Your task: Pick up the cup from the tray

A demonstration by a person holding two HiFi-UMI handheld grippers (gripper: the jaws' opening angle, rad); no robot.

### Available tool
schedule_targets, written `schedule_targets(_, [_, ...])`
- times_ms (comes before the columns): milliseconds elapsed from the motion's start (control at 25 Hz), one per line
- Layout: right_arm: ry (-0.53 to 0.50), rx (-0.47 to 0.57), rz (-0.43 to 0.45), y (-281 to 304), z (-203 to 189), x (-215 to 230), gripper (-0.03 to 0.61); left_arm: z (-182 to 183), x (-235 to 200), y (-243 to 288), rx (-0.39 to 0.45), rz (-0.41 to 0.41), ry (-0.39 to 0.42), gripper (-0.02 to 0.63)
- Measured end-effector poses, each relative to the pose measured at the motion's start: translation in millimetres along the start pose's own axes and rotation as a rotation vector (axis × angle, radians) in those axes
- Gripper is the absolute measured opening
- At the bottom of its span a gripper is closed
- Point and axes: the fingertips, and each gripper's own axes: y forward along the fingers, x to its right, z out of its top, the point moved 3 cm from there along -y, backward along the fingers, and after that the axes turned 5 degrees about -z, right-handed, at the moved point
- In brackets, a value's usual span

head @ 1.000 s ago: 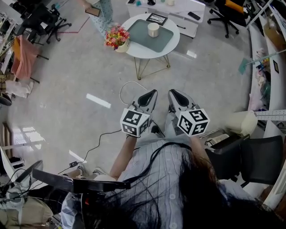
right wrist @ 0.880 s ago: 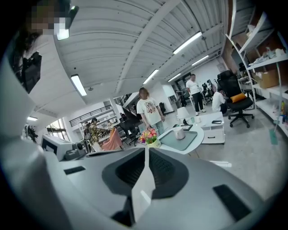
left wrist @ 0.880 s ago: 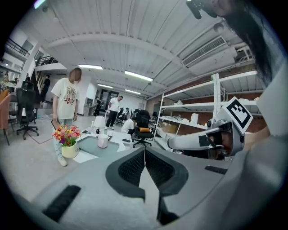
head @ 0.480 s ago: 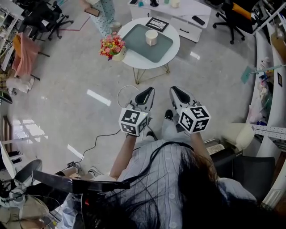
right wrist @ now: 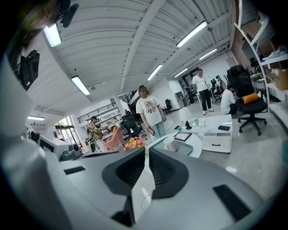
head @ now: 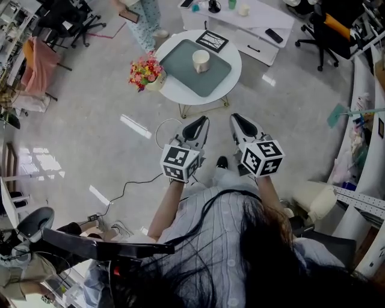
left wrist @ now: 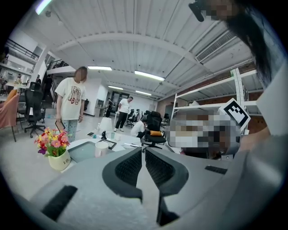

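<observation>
A cream cup (head: 201,60) stands upright on a grey-green tray (head: 186,71) on a small round white table (head: 231,67), well ahead of both grippers. My left gripper (head: 203,122) and right gripper (head: 236,118) are held side by side at waist height, both pointing at the table, jaws together and empty. The left gripper view has the cup (left wrist: 101,148) and tray (left wrist: 82,151) beyond its shut jaws (left wrist: 143,150), off to the left. The right gripper view shows the cup (right wrist: 171,143) and tray (right wrist: 188,147) just past its shut jaws (right wrist: 147,150).
A vase of flowers (head: 146,71) and a framed picture (head: 212,41) share the table. A low white cabinet (head: 240,24) stands behind it, a person (head: 143,17) beside it. A cable (head: 163,123) loops on the floor. Office chairs (head: 328,27) stand around.
The table with the cup has come lower and nearer in the head view as I move toward it. Both grippers stay shut and side by side.
</observation>
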Motion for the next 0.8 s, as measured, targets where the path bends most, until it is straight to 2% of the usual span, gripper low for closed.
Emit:
schedule_targets(280, [0.001, -0.007, 0.008, 13.4, 11.1, 26.7, 0.043, 3.5, -3.4, 29.4, -0.013, 0.004, -0.01, 0.015])
schedule_targets(800, [0.017, -0.032, -0.002, 29.2, 17.7, 42.3, 0.043, 7.7, -17.4, 59.0, -0.04, -0.016, -0.021, 0.018])
